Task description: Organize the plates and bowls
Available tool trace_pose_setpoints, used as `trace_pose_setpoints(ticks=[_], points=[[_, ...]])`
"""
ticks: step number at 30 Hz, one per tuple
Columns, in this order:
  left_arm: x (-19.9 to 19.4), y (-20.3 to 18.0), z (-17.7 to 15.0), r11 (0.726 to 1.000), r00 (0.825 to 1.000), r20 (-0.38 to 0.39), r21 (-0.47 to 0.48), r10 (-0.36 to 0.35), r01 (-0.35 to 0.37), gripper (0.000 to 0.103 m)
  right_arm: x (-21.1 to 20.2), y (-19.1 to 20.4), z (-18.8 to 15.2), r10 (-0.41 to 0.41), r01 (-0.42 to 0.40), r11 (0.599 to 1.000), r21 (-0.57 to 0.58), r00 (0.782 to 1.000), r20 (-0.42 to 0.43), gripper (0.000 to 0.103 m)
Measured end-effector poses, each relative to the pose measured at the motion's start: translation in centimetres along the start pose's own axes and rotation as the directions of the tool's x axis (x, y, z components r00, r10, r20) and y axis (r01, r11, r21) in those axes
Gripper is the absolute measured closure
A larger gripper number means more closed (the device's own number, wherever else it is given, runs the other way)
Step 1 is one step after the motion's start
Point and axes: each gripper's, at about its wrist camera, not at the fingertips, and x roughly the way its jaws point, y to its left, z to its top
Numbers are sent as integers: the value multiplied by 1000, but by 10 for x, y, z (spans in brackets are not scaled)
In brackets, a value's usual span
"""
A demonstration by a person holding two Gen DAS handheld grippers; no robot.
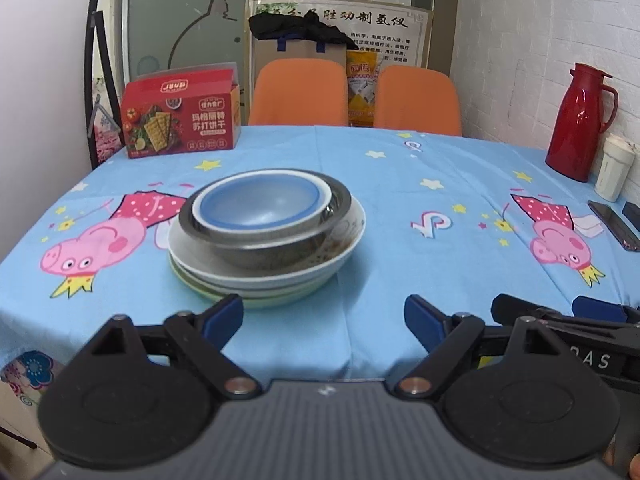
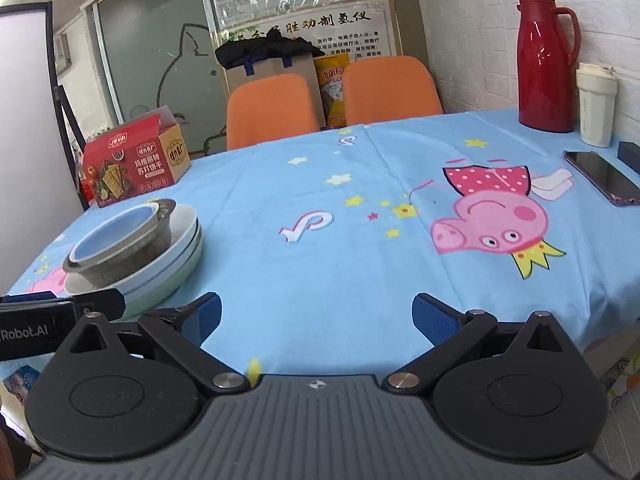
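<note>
A stack of dishes [image 1: 266,240] sits on the near left part of the bench [image 1: 400,208]: a blue-lined bowl [image 1: 260,206] nests in a steel bowl [image 1: 276,248], which rests on white plates [image 1: 256,276] above a pale green plate [image 1: 276,301] at the bottom. The bench wears a light blue cloth printed with pink cartoon pigs and yellow stars. At its far left corner stands a red cracker box [image 1: 182,118]. Along the right edge, by a white brick wall, stand a red thermos jug [image 2: 546,62] and a cream cup [image 2: 596,106], with a dark phone [image 2: 604,178] lying nearer. Two orange chairs [image 1: 300,92] face the far side, backed by a frosted glass door and posters. The left gripper [image 1: 324,316] hovers just short of the stack, its fingers spread and empty. The right gripper [image 2: 316,316] hangs over bare cloth right of the stack, fingers likewise spread, nothing between them.
</note>
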Motion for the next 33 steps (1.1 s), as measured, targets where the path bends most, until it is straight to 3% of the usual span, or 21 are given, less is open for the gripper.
trace_pose_setpoints(ticks=[7, 12, 17, 33], points=[[-36, -9, -23, 999, 998, 55, 32, 21, -23, 17, -30, -2, -19, 8, -8, 1000, 1, 999, 32, 0], [-50, -13, -28, 999, 994, 110, 41, 19, -24, 16, -47, 5, -23, -43, 49, 997, -59, 995, 93, 0], [-42, -13, -30, 999, 996, 83, 47, 16, -20, 16, -49, 6, -21, -76, 85, 994, -67, 990, 123, 0], [-47, 3, -28, 999, 993, 109, -7, 41, -41, 16, -50, 12, -26, 25, -22, 999, -37, 997, 76, 0]])
